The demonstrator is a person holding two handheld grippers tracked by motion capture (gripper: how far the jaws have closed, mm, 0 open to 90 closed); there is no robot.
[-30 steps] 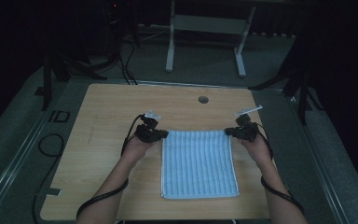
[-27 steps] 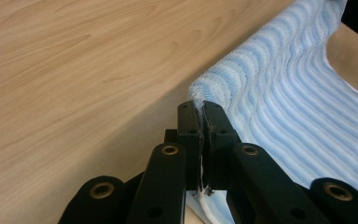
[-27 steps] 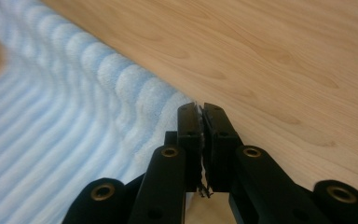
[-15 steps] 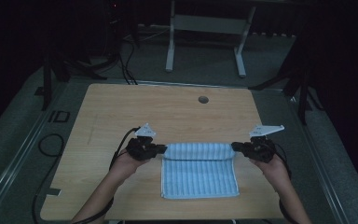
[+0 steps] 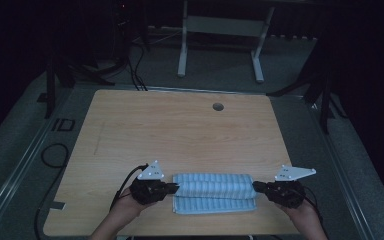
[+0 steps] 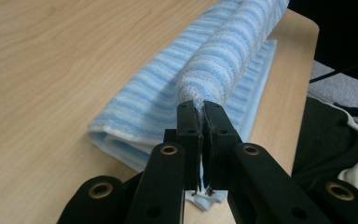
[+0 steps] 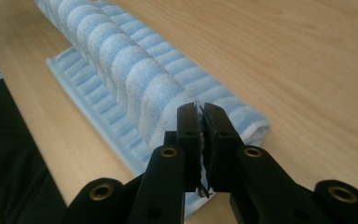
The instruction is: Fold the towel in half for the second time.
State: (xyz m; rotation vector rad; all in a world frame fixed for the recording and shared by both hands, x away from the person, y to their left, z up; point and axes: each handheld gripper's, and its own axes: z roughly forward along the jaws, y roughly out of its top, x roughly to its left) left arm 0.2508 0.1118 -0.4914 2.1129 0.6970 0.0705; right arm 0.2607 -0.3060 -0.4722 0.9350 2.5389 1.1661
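Observation:
A light blue striped towel lies folded over on itself near the front edge of the wooden table. My left gripper is shut on the towel's left end, and my right gripper is shut on its right end. In the left gripper view the jaws pinch a corner of the towel, whose lifted fold runs away from my left gripper above the lower layers. In the right gripper view my right gripper pinches the towel the same way.
A round cable hole sits in the table near its far edge. A white desk frame stands on the floor beyond. Cables run along the floor at the left. The person's dark clothing is close to the front edge.
Both grippers have drawn the towel's far edge toward the table's front edge, folding it over. The towel now shows as a narrow band instead of a flat square.

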